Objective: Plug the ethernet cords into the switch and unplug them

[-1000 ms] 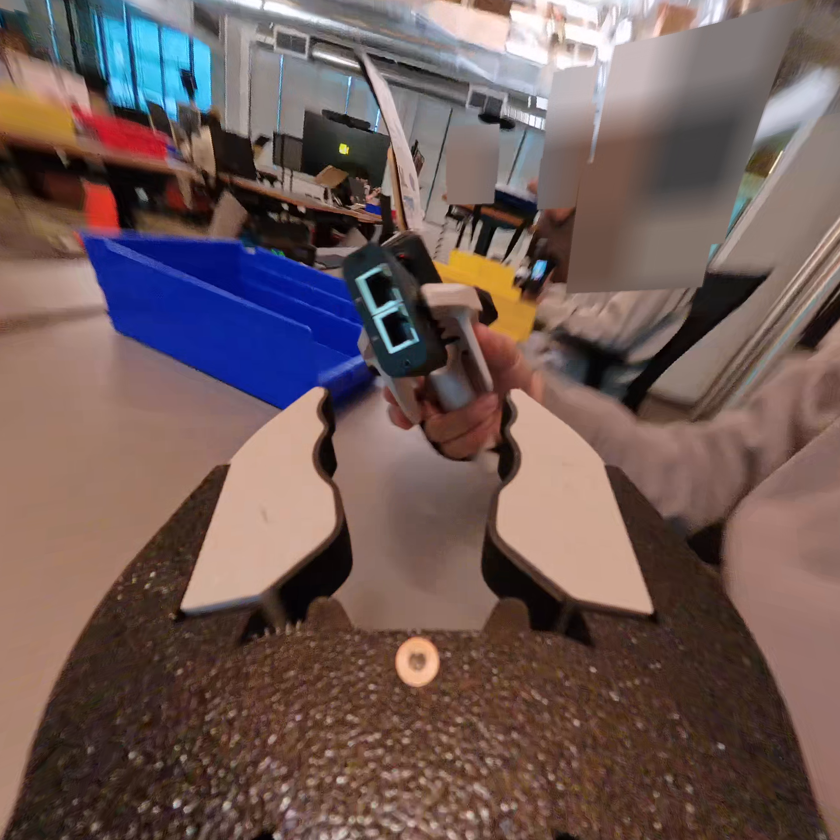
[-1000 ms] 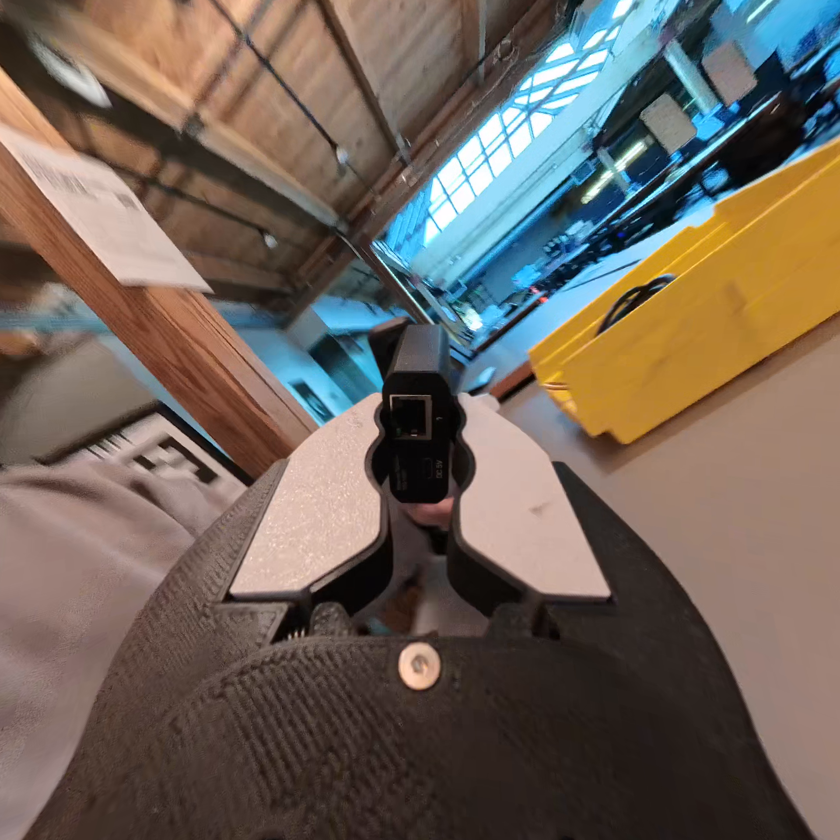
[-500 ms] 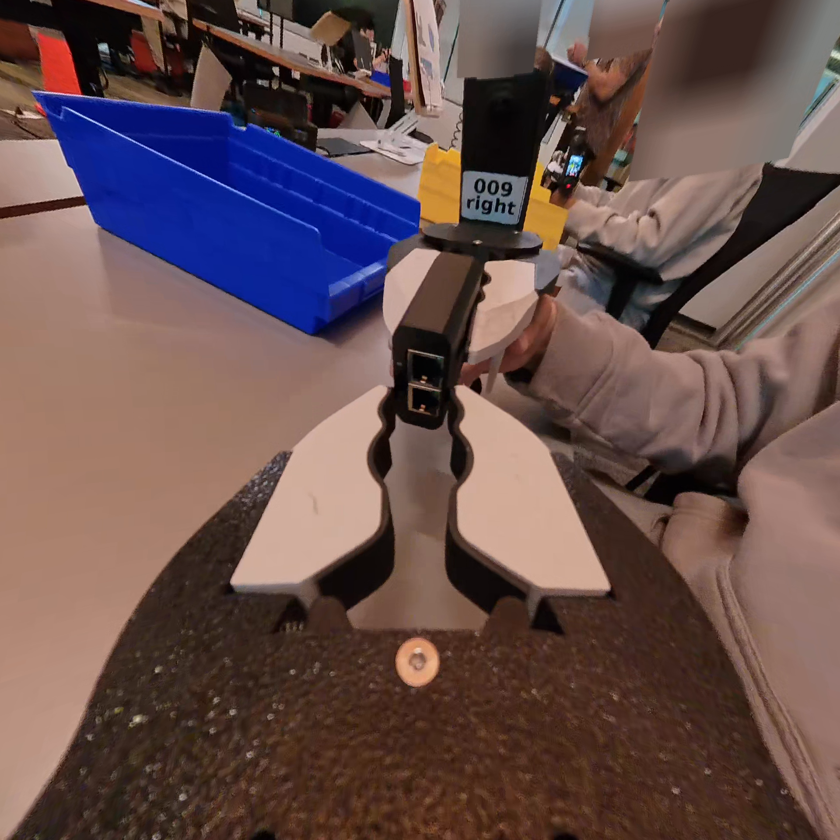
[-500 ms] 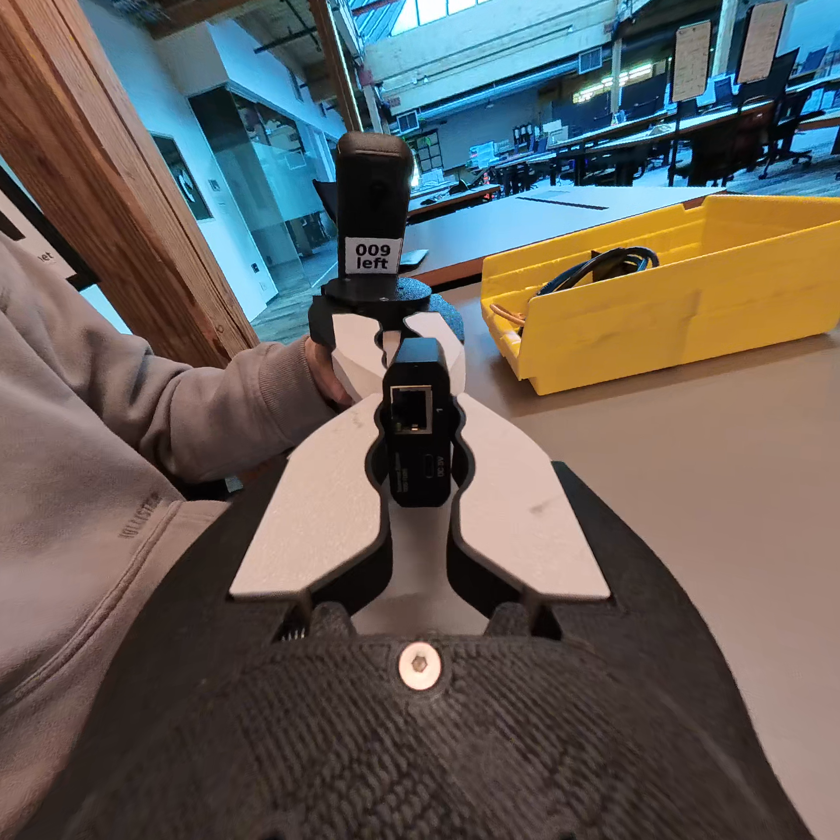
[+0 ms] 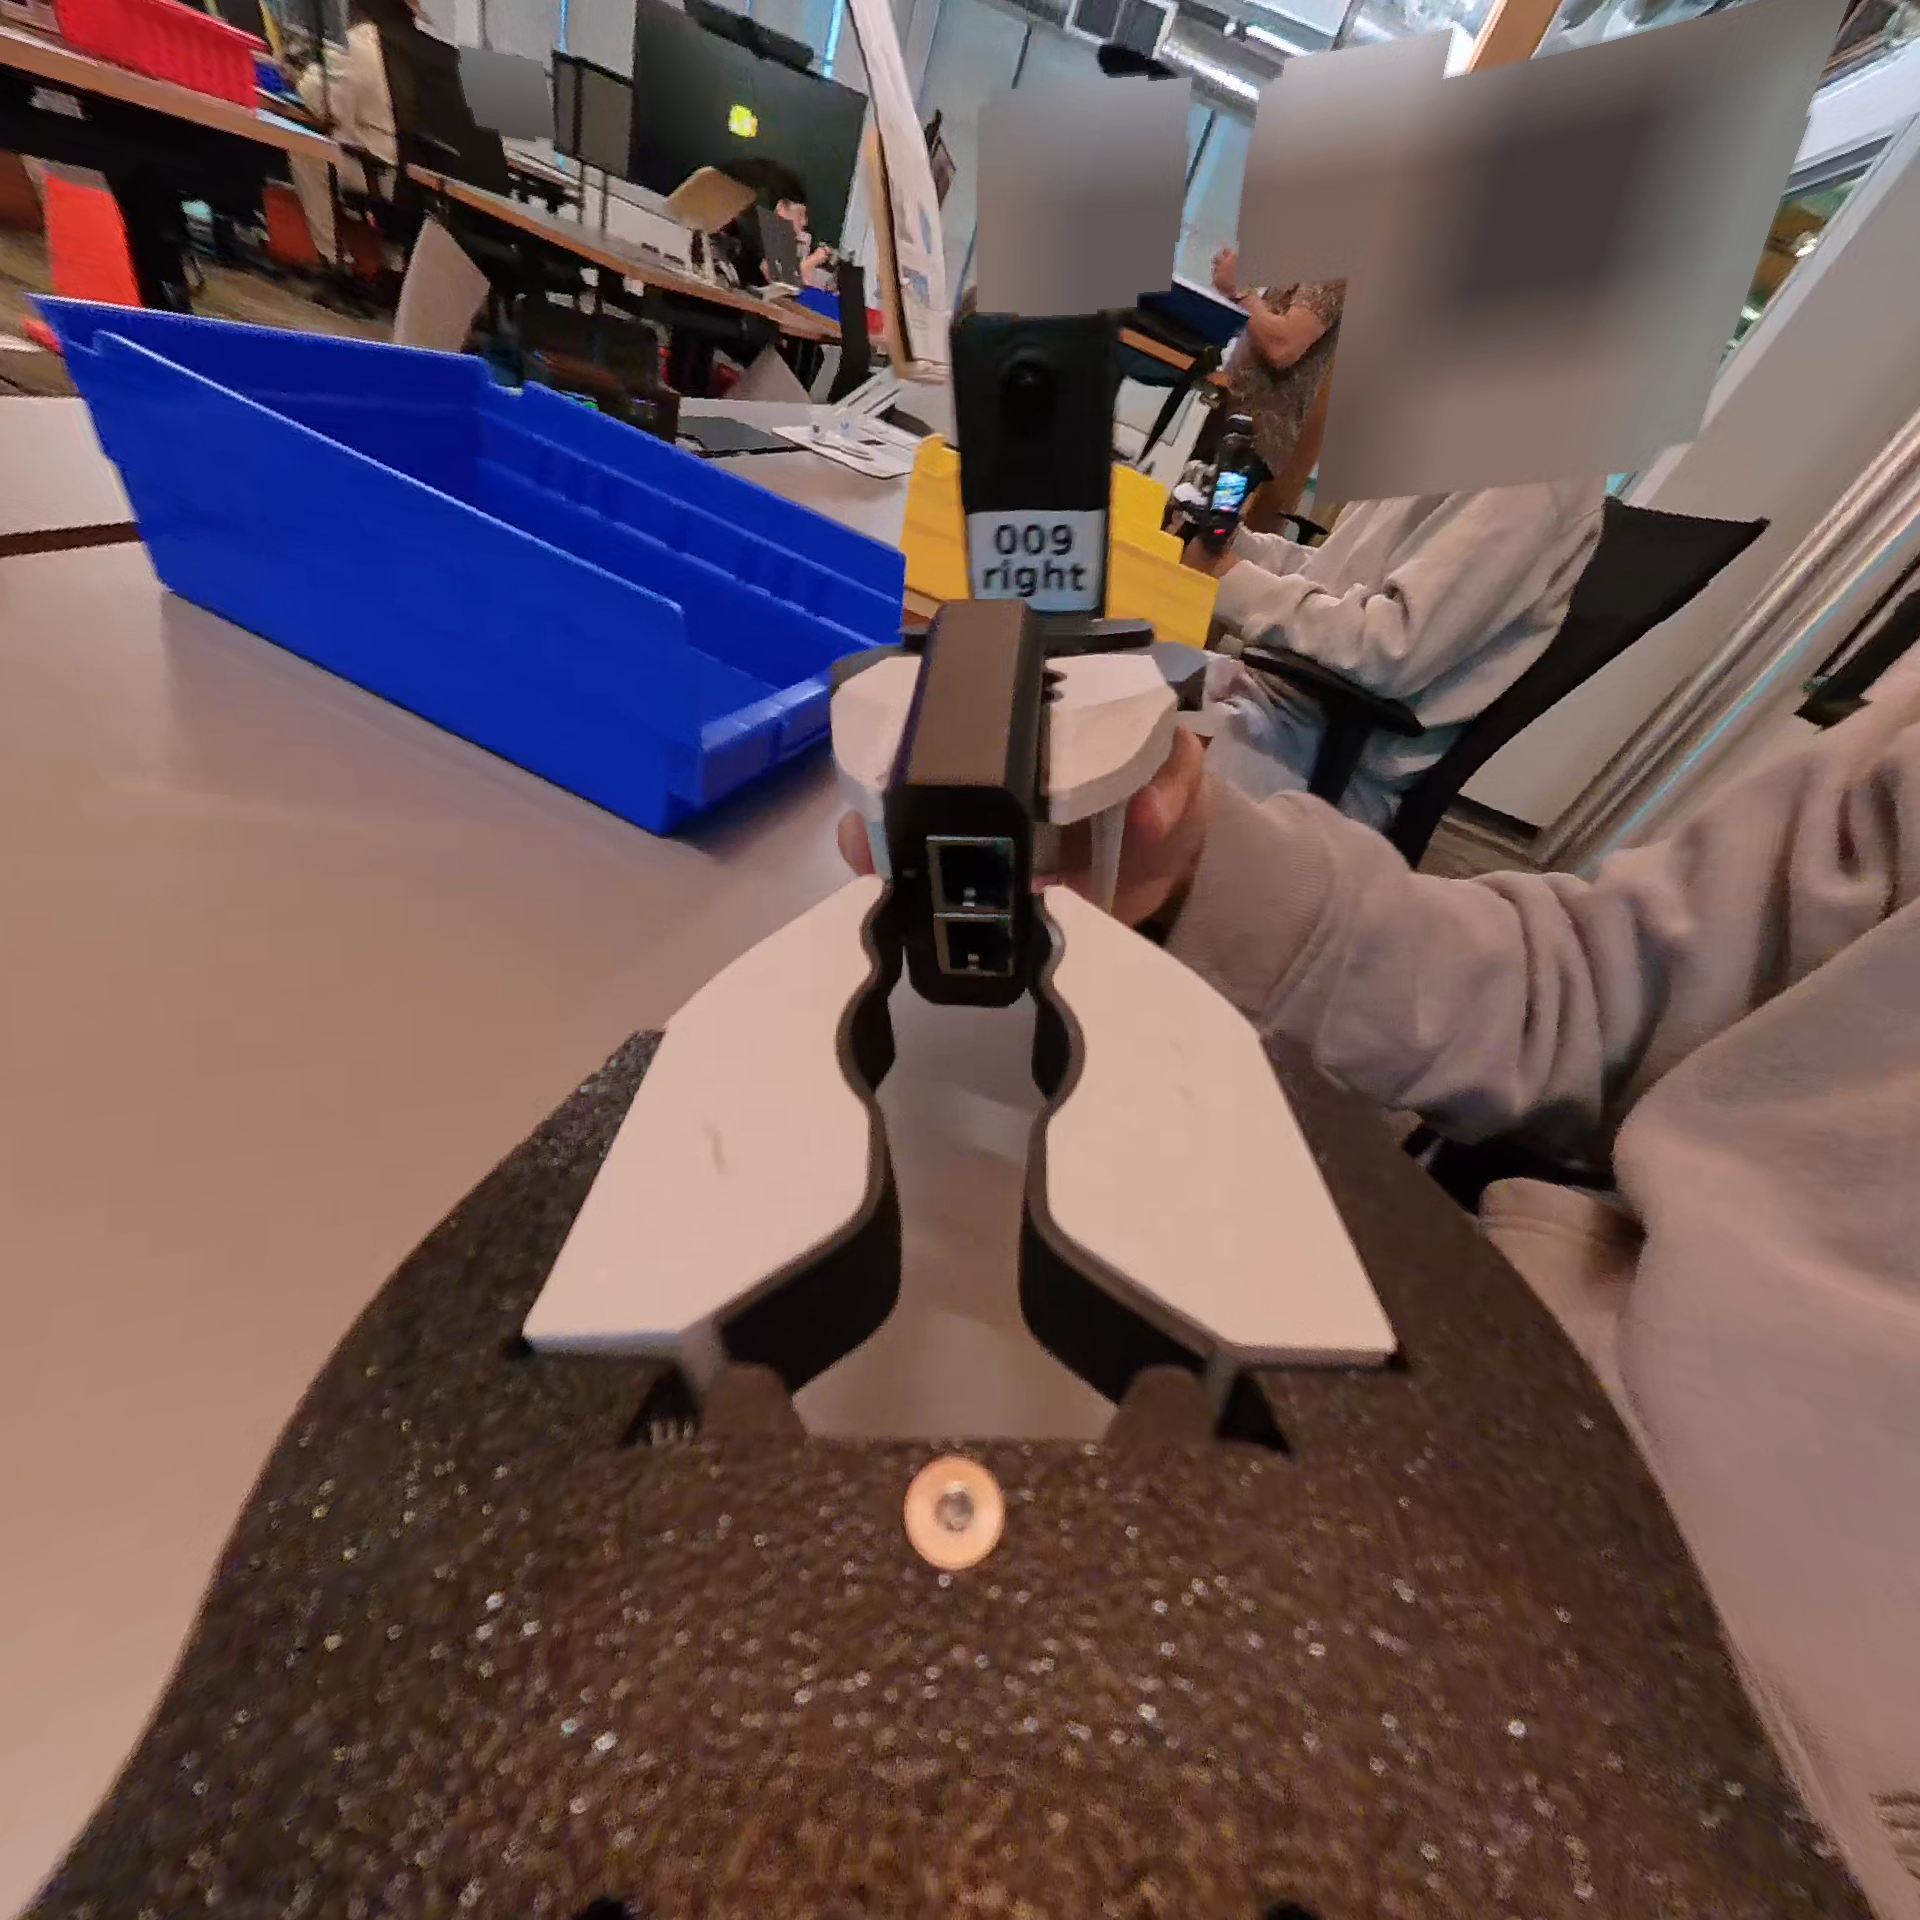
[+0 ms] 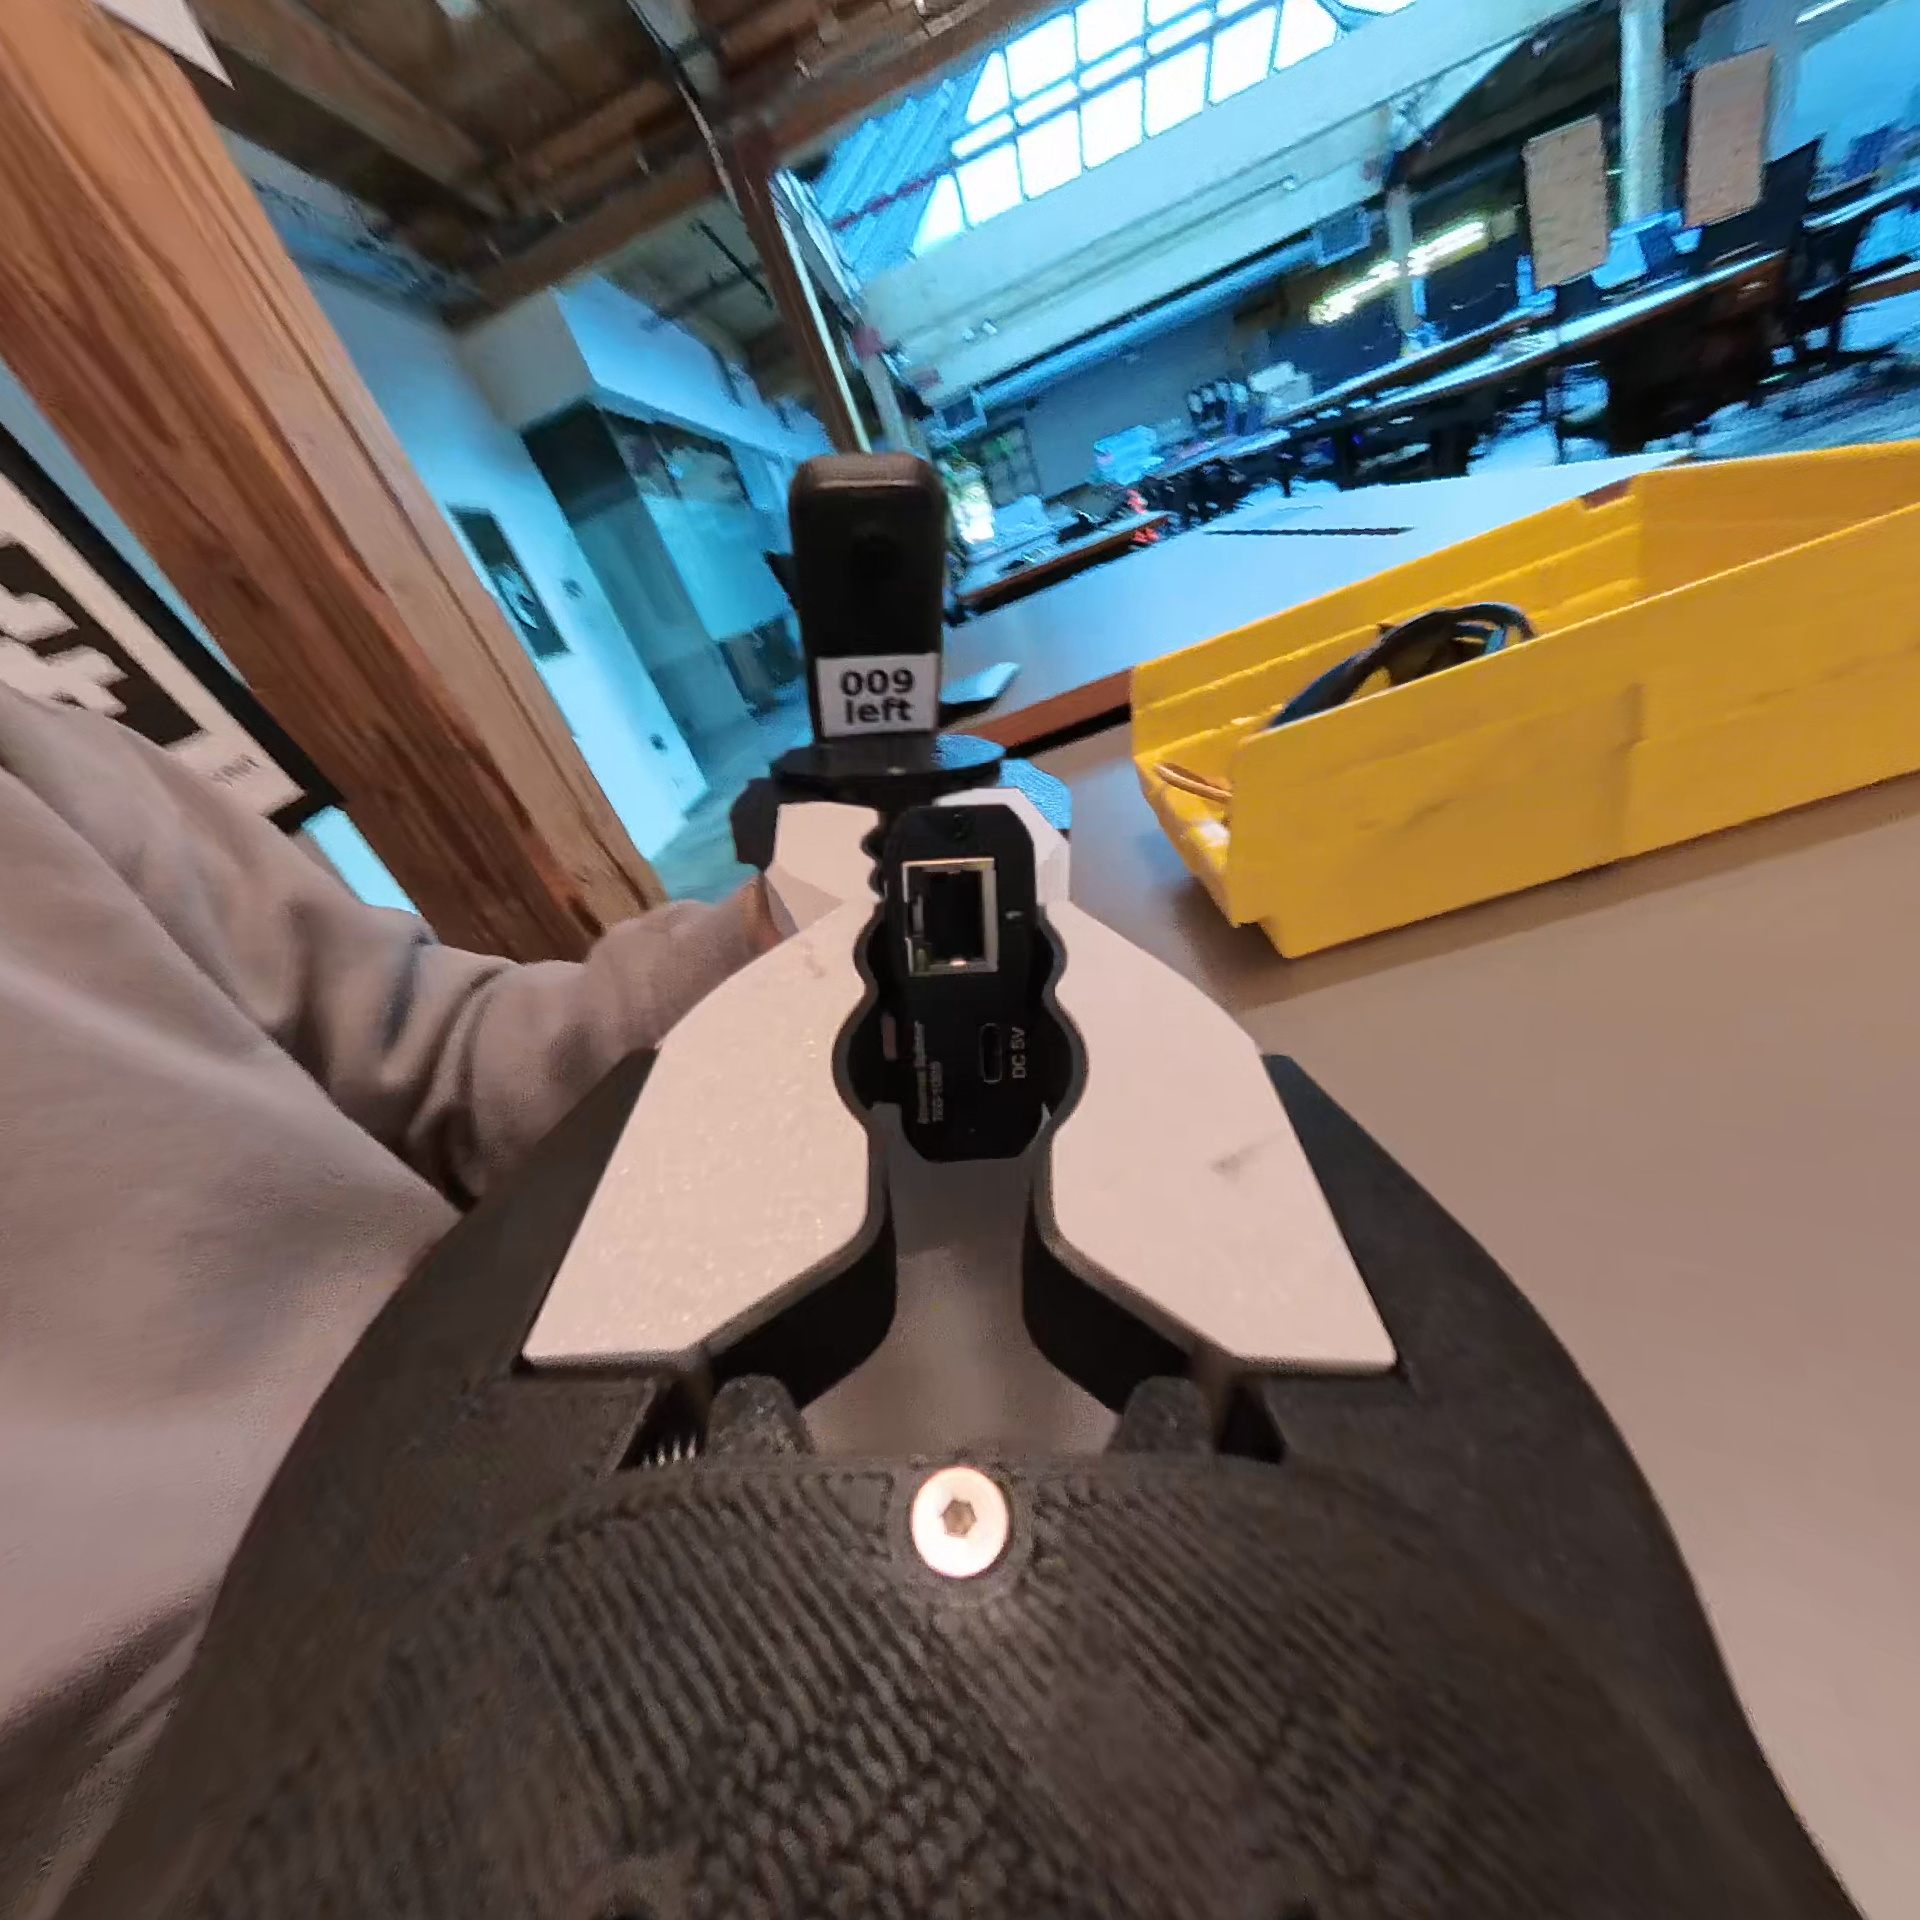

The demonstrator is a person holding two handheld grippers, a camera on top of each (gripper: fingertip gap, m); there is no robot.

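Black switch (image 5: 968, 831) sits pinched at opposite ends by your left gripper (image 5: 961, 961) and right gripper (image 6: 956, 997), likely a handover.

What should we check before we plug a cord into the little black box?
1. The right gripper holds the small black plastic switch box: ok, its fingers close on both sides.
2. The left gripper holds the other end: ok, its fingertips flank the two-port end.
3. The ports are empty: ok, all three that show are free.
4. A cord is in a gripper: not ok, both grippers hold the box.
5. A cord is nearby: ok, a coiled black cable lies in the yellow plastic bin.
6. That cable has the right plug: cannot tell, its ends are hidden.
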